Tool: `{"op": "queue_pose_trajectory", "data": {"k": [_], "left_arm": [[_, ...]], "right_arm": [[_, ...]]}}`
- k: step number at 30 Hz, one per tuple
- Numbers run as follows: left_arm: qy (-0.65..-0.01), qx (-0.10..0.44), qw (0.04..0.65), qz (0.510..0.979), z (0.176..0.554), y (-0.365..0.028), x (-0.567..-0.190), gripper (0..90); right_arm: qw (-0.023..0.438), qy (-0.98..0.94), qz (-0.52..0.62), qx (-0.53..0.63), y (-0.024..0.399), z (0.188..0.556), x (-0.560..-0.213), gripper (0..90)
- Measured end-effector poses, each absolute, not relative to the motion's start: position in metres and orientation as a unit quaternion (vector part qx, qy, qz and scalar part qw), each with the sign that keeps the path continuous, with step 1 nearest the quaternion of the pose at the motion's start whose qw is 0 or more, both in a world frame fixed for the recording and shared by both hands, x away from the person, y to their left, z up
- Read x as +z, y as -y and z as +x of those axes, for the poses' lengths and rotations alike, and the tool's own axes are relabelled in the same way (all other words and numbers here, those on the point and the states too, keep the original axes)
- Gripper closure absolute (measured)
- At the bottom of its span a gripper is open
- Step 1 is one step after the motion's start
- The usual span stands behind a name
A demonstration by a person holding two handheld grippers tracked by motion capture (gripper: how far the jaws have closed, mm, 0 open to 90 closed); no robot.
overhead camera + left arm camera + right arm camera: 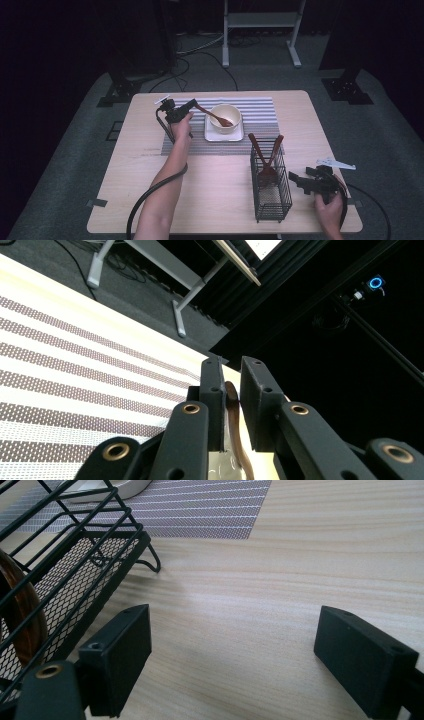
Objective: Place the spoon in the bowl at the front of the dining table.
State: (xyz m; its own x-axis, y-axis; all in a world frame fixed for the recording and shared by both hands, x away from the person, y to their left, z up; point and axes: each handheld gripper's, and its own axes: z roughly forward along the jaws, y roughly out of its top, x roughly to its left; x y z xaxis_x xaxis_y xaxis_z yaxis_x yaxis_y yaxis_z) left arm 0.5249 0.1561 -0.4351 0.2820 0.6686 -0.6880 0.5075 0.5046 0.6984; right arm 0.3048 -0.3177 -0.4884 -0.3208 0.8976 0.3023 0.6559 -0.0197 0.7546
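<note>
At the far left of the table in the high view, the left gripper [191, 106] holds a wooden spoon [216, 117] whose bowl end lies in the white bowl [233, 114]. In the left gripper view, the narrow jaws pinch its handle. In the right gripper view, the right gripper [232, 655] stands wide over bare table [280, 580], beside the wire basket [75, 560].

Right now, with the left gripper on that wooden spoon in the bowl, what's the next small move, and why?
Probably open the left gripper slightly and back off. Its jaws sit close around the spoon handle, and the spoon's head already rests inside the bowl on the white plate. The right gripper waits open beside the wire basket, so nothing else needs holding.
</note>
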Motion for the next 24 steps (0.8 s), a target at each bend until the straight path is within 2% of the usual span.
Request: {"op": "queue_pose_trajectory", "data": {"k": [14, 24], "left_arm": [[-0.587, 0.065, 0.628, 0.506, 0.5243, -0.1605, -0.4359, 69.8], [-0.580, 0.072, 0.624, 0.519, 0.5214, -0.1664, -0.4314, 57.3]], "right_arm": [[0.139, -0.686, 0.566, 0.435, 0.3177, 0.3048, -0.4884, 14.0], [0.141, -0.687, 0.566, 0.434, 0.3175, 0.3049, -0.4884, 14.0]]}}
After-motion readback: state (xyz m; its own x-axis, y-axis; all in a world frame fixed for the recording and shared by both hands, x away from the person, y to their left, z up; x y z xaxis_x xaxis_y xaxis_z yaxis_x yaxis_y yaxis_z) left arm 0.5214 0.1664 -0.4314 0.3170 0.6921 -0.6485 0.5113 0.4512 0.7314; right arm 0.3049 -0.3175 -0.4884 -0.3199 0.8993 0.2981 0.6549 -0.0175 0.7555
